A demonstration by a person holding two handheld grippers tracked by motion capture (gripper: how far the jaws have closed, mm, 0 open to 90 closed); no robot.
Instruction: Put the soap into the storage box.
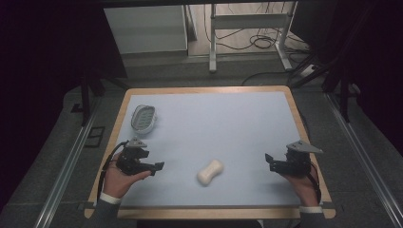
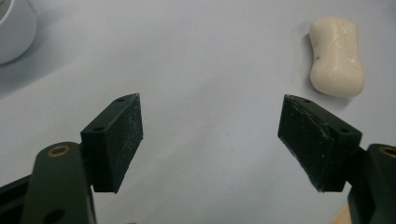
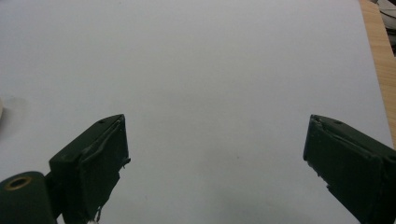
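Nearest the person, the left gripper (image 1: pixel 153 167) and the right gripper (image 1: pixel 270 161) are held low over the pale blue mat (image 1: pixel 228 118), one on each side of the soap bar (image 1: pixel 210 172). Both are seen with their jaws spread wide apart, and nothing is held in either one. The soap bar is found lying flat on the mat between the two grippers, a bit closer to the left one. It is a cream-white bar, fat at both ends and thinner in the middle. Its long line is tilted, so one end is pointed toward the person and the left gripper, and the other end away and to the right. It is likely to be hard, light and a bit slippery, so the thin middle looks like the best place to be pinched. Farther off from the soap bar, up and to the left, a small soap dish (image 1: pixel 143 118) is seen sitting empty.
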